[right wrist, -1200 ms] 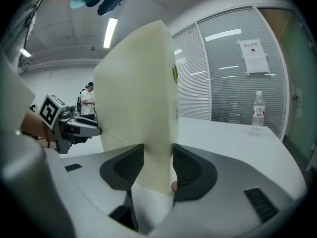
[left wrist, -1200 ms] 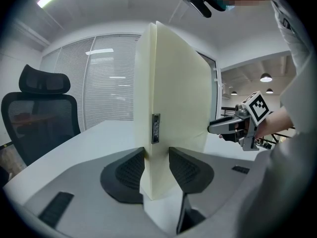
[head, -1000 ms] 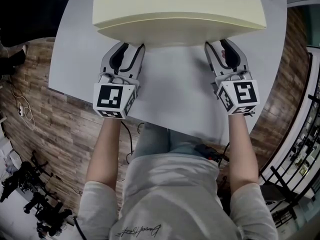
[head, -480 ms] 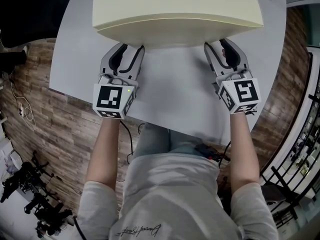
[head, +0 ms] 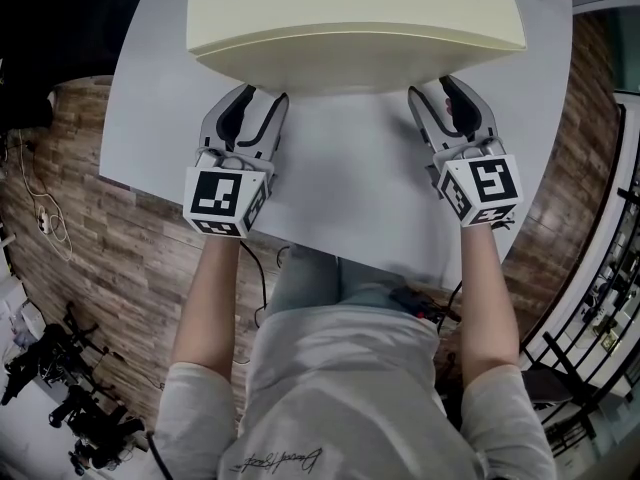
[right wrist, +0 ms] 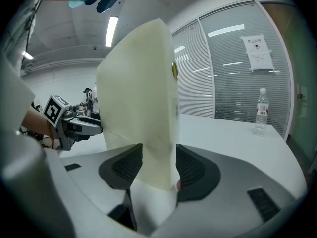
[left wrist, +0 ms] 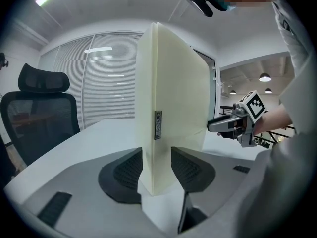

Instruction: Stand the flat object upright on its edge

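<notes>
Cream board [head: 355, 18], pale grey table [head: 350, 188], wood-grain floor [head: 120, 258]

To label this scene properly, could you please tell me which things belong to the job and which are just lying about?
Job: cream board, upright on its edge on the white table; left hand-held gripper and right hand-held gripper, whose jaws have just been opening, with the board between them.
Lying about: water bottle; office chair.

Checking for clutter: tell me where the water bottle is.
Right gripper view: the water bottle stands upright on the white table, right of the cream board, near the glass wall.
</notes>
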`<state>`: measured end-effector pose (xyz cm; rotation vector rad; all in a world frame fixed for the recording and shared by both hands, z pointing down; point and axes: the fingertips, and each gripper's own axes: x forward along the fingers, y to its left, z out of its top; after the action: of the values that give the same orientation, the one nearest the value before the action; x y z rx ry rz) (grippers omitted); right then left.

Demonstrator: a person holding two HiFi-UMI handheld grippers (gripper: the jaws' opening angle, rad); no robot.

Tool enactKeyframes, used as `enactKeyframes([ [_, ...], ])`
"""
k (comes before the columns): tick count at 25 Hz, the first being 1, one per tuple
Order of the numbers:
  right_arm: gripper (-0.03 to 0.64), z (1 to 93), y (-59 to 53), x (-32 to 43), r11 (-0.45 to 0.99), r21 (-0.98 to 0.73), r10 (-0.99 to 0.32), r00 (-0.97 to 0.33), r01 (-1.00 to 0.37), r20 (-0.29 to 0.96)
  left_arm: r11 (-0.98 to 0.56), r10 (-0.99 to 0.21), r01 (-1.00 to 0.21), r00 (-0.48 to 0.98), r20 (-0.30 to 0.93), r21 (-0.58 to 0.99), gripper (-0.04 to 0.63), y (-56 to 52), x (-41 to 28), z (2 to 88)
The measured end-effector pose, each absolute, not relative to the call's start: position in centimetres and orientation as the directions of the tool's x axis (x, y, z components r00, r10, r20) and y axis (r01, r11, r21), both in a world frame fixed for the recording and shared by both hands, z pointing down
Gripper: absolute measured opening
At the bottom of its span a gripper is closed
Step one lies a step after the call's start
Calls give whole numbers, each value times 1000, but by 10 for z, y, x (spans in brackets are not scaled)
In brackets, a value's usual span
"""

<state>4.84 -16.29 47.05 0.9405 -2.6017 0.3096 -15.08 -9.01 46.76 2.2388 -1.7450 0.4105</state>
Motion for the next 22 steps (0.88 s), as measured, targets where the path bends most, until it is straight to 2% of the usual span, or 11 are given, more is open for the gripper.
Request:
enactKeyframes([
  [16, 218, 463, -152, 57, 748, -87, -574, -706, -658, 415, -223, -893, -973, 227, 389, 57, 189, -82, -149, 454],
  [22, 147, 456, -137, 61, 742, -84, -582, -701, -665, 411, -220, -899, -974, 221, 378, 47, 130, -70, -150, 441],
])
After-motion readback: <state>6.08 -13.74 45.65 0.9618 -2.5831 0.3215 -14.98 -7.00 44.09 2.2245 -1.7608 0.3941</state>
